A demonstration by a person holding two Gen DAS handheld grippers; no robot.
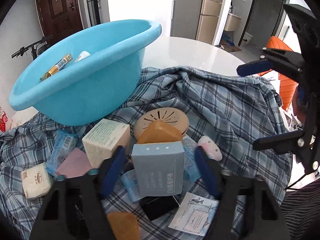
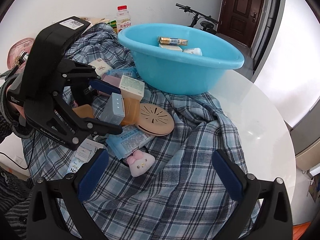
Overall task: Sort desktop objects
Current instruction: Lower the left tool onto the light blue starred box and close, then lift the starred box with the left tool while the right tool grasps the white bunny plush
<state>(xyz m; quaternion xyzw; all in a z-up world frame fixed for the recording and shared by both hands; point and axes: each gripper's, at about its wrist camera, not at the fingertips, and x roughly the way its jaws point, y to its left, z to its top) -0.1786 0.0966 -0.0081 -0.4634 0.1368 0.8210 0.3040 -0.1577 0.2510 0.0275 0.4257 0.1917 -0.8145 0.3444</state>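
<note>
Left claw (image 1: 160,164): spread wide around the grey-blue box (image 1: 159,170) at lower centre, pads not yet touching it, likely lining up a pick.
Right claw (image 2: 160,174): wide, holding nothing, over plaid cloth (image 2: 180,180).
Blue basin (image 2: 180,74): upper centre, already holding sorted items.

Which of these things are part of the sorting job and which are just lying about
Part of the job: blue basin, grey-blue box with stars, cream box, round slotted disc, pink plush.
Just lying about: plaid cloth, red-capped bottle, bicycle.
</note>
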